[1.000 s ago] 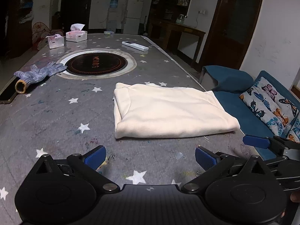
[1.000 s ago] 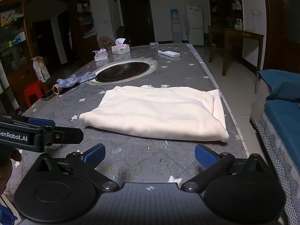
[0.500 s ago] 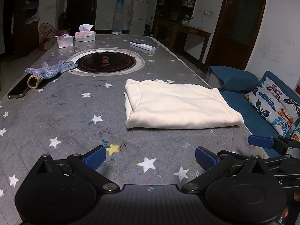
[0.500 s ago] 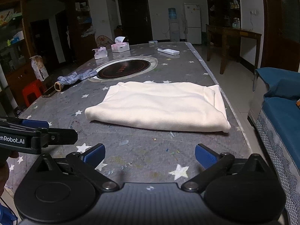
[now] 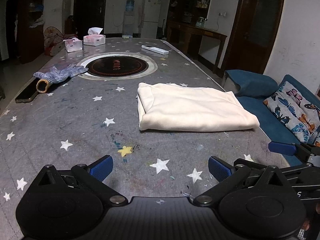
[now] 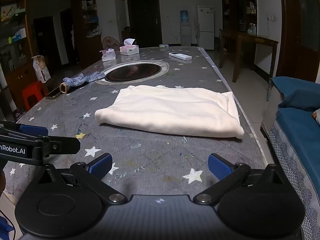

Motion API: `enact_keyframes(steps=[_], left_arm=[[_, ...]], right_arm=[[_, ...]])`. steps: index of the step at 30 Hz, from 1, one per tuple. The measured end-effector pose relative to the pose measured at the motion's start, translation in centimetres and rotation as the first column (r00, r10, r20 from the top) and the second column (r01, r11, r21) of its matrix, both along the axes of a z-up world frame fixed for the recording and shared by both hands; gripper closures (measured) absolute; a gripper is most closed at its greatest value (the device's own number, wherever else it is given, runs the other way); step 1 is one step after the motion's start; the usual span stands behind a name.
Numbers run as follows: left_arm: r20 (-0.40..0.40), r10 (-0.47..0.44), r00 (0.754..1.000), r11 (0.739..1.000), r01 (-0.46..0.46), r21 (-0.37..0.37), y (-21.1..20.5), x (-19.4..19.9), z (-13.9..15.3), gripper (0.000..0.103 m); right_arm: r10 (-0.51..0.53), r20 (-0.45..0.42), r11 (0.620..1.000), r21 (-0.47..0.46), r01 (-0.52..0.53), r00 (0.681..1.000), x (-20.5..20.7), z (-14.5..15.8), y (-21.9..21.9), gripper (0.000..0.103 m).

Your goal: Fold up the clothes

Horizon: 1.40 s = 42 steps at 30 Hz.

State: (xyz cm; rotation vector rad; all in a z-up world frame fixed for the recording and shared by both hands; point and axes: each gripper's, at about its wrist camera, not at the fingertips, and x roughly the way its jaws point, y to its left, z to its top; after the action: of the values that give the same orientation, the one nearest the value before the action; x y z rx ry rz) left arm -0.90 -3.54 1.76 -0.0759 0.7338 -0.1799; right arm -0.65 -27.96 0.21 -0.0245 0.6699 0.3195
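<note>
Clearly my left gripper point(image 5: 160, 167) and right gripper point(image 6: 160, 166) hang spread and empty, the folded cream garment point(image 5: 192, 108) ahead of both; soft, limp, light, I'd pinch its near corners.

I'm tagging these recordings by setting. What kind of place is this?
Most likely a home's living and dining room: a long table with a built-in hotpot burner, a fridge and water dispenser at the far wall, and a blue sofa beside the table.
</note>
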Motion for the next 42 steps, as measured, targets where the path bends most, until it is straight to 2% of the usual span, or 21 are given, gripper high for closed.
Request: enact_keyframes(steps=[34,42], left_arm=[[0.022,-0.012,1.000,0.999,0.011,0.037,-1.3,-2.1,0.4,0.000],[0.031,-0.004,1.000,0.997,0.001,0.079,-1.8,-2.4,0.5,0.000]], right_arm=[[-0.023,0.013,1.000,0.006,0.023,1.000,-2.2,0.2,-1.3,0.000],[-0.023,0.004,1.000,0.004,0.023,1.000,-2.2,0.0,-1.4,0.000]])
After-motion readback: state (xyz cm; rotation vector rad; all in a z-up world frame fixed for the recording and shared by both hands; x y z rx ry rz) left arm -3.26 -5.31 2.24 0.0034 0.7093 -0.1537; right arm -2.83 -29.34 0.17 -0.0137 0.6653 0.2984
